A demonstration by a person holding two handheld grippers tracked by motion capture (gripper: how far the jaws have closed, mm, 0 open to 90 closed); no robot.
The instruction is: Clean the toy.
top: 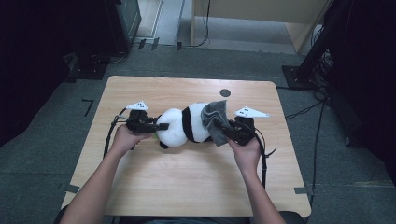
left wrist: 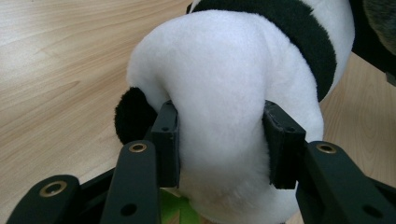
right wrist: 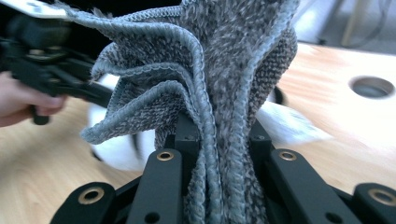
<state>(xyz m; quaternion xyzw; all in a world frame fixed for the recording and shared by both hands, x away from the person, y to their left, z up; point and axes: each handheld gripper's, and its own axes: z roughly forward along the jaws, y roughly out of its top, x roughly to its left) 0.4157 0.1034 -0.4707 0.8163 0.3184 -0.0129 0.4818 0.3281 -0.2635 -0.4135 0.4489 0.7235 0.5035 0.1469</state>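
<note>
A person is sitting at the pale wooden worktop (top: 140, 186) and is working with a claw in each hand. The soft black-and-white plush panda (top: 184, 125) is lying on its side in the middle of the worktop, between both hands. The left claw (top: 161, 126) is pinching one white rounded end of the panda; in the left gripper view its black pads (left wrist: 167, 140) are pressing into the white fur on both sides, so the toy is being held steady. The right claw (top: 224, 130) is pressed together on a folded grey terry cloth (top: 217, 120), and in the right gripper view several layers of this cloth (right wrist: 219, 84) are standing up bunched between the jaws. The cloth is draping over the other end of the panda, touching its white fur.

It seems to me the step in hand is wiping the toy with the cloth. To do this well, I think the left claw should be holding firmly but not crushing the plush, and the right claw should be dragging the free part of the cloth along the fur, not the hard jaws. Short strokes should be keeping the panda from sliding on the smooth wood.
</note>
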